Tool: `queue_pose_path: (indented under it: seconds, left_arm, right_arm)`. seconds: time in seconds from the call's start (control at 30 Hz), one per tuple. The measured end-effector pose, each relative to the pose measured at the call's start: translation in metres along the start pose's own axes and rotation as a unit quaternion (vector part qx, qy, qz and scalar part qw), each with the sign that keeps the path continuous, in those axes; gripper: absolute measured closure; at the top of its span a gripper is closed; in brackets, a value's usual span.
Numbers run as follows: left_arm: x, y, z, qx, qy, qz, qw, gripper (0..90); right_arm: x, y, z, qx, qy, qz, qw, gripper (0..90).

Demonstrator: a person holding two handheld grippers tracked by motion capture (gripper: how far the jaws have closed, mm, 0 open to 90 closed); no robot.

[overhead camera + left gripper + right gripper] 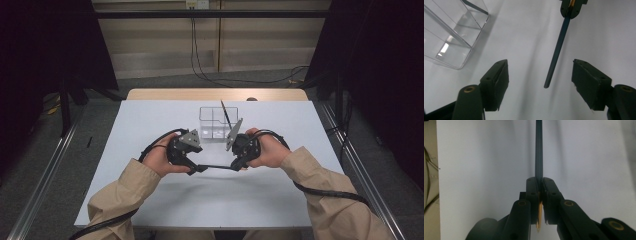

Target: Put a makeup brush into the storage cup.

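A dark blue pencil [215, 166] is held level above the white table [150, 200], between the two hands. My right gripper [235, 165] is shut on its sharpened end; in the right gripper view the jaws [539, 182] clamp the pencil [539, 150], its wooden tip pointing back toward the camera. My left gripper [195, 169] faces it from the left. In the left gripper view its jaws [541, 77] stand open on either side of the pencil's blunt end [556, 52], without touching it. The right gripper [571, 8] shows at the top there.
A clear plastic organiser [218, 122] with several compartments stands just beyond the hands, and another dark pencil [226, 114] leans in it. The organiser's corner [451, 32] appears at the upper left of the left gripper view. Cables trail from both grippers along the sleeves.
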State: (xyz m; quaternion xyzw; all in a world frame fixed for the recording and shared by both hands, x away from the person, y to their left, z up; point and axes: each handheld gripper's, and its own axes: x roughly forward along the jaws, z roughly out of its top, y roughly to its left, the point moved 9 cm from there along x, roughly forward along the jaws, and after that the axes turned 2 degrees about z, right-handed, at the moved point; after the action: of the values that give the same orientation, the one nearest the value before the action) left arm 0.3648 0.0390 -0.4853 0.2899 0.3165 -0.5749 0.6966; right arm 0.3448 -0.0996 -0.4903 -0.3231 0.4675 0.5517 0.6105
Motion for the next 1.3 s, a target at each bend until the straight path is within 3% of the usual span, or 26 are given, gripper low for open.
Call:
queue_pose_path:
  seconds: [0.57, 0.7, 0.93, 1.3]
  left_arm:
    - [0.012, -0.01, -0.003, 0.025, 0.037, -0.02, 0.9988, 54.3]
    - [0.014, -0.015, -0.003, 0.026, 0.046, -0.031, 0.9981, 65.2]
    - [0.014, -0.016, -0.002, 0.036, 0.048, -0.03, 0.9978, 71.9]
    - [0.016, -0.017, 0.002, 0.049, 0.056, -0.034, 0.9966, 80.7]
  right_arm:
    - [0.0, 0.003, 0.009, -0.015, -0.012, 0.006, 0.9998, 84.4]
    - [-0.002, 0.004, 0.012, -0.01, -0.018, 0.008, 0.9998, 84.4]
    - [-0.002, 0.004, 0.013, -0.021, -0.018, 0.008, 0.9996, 84.4]
    - [-0.003, 0.004, 0.015, -0.018, -0.02, 0.008, 0.9996, 84.4]
